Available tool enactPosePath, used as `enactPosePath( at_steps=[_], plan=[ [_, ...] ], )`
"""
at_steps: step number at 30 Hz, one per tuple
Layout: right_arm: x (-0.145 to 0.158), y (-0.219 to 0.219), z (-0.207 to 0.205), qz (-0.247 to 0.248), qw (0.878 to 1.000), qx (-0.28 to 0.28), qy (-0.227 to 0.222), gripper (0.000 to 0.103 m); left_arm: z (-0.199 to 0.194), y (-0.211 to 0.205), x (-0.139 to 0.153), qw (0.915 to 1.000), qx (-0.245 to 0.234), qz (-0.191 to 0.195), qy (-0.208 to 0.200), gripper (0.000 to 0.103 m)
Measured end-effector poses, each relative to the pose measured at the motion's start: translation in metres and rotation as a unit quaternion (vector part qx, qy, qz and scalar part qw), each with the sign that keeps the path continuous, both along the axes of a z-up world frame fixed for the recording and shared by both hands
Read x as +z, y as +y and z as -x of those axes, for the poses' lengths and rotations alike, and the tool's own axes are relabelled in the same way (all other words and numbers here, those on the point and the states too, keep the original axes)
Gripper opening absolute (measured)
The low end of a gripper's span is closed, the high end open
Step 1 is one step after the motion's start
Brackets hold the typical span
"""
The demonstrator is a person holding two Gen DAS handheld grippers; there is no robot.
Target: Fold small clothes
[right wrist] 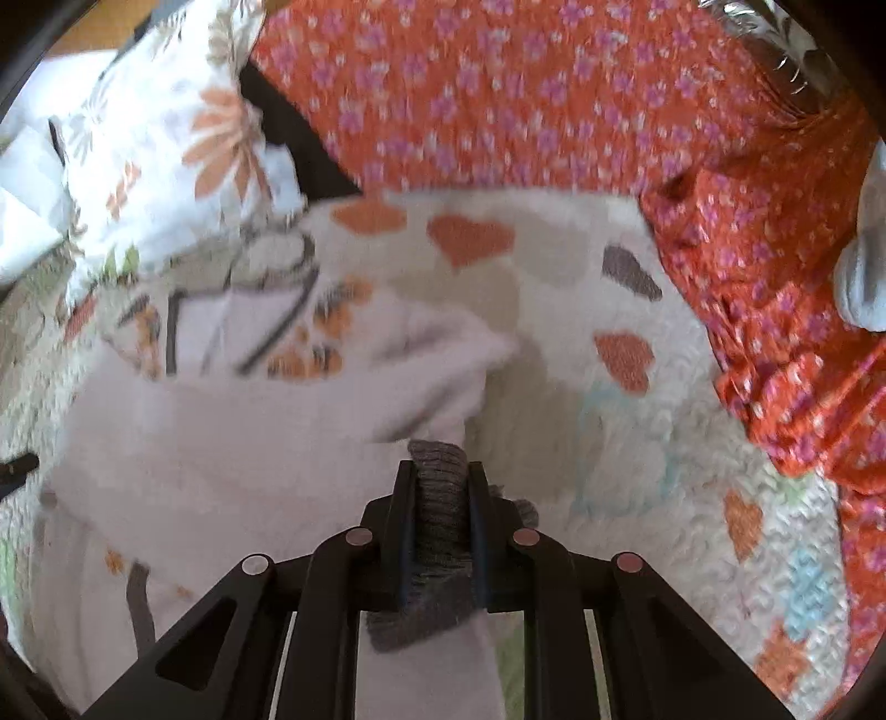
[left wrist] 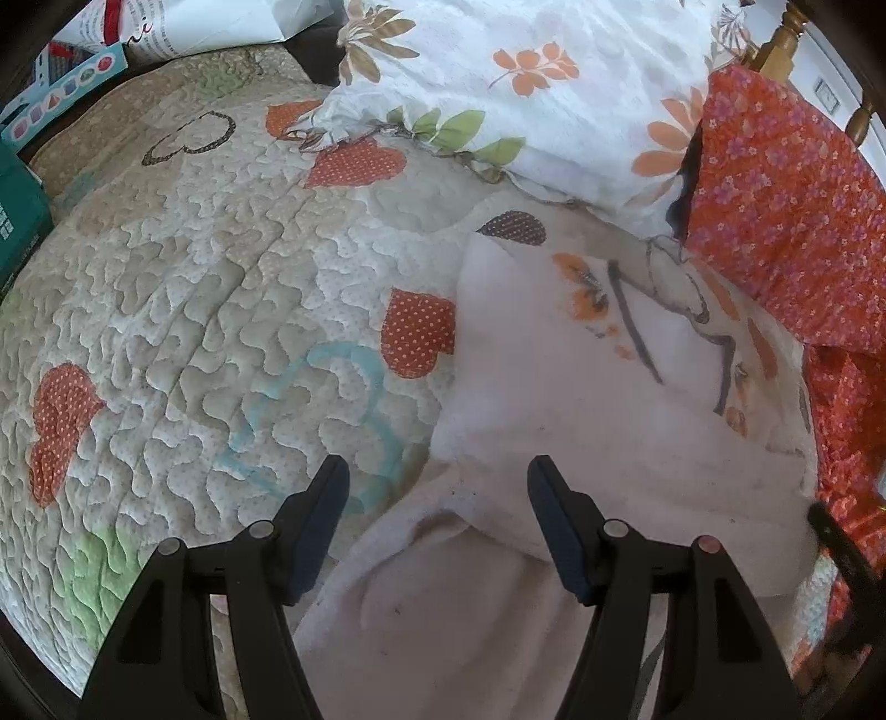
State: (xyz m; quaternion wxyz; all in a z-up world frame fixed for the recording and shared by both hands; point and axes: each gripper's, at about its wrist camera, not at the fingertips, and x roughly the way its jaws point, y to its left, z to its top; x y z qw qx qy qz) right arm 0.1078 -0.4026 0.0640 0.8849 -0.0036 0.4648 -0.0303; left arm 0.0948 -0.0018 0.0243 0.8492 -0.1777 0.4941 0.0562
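A small pale pink garment with an orange and grey print lies on the quilted bedspread. My left gripper is open just above the garment's near left part, holding nothing. In the right wrist view the same garment is partly lifted and blurred. My right gripper is shut on its grey ribbed cuff, with the pink sleeve trailing below the jaws.
A white floral pillow lies at the head of the bed. An orange flowered cloth lies on the right, also in the right wrist view. A teal box and a wooden bedpost stand at the edges.
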Motion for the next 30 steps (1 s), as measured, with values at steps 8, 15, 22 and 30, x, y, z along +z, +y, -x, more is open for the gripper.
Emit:
enactPosePath(
  at_steps=[8,15,22,30],
  plan=[
    [-0.026,-0.049,-0.007,-0.009,0.995,-0.096,0.032,0.046,-0.002,-0.004,-0.007,0.9999,-0.003,-0.004,0.012,0.072],
    [-0.035,-0.006,-0.004,-0.013,0.999,-0.022,0.048,0.047,-0.001,-0.022,-0.026,0.9968,-0.035,-0.06,0.04,0.076],
    [-0.019,-0.031,0.014,-0.006,0.998,-0.055,0.021,0.064,0.022,-0.017,-0.025,0.9984,-0.037,-0.024,0.036,0.076],
    [-0.048,-0.074,0.069,-0.192,0.97,-0.09,0.116,0.064,0.07,-0.008,-0.033,0.9983,-0.046,0.015,0.034,0.076]
  ],
)
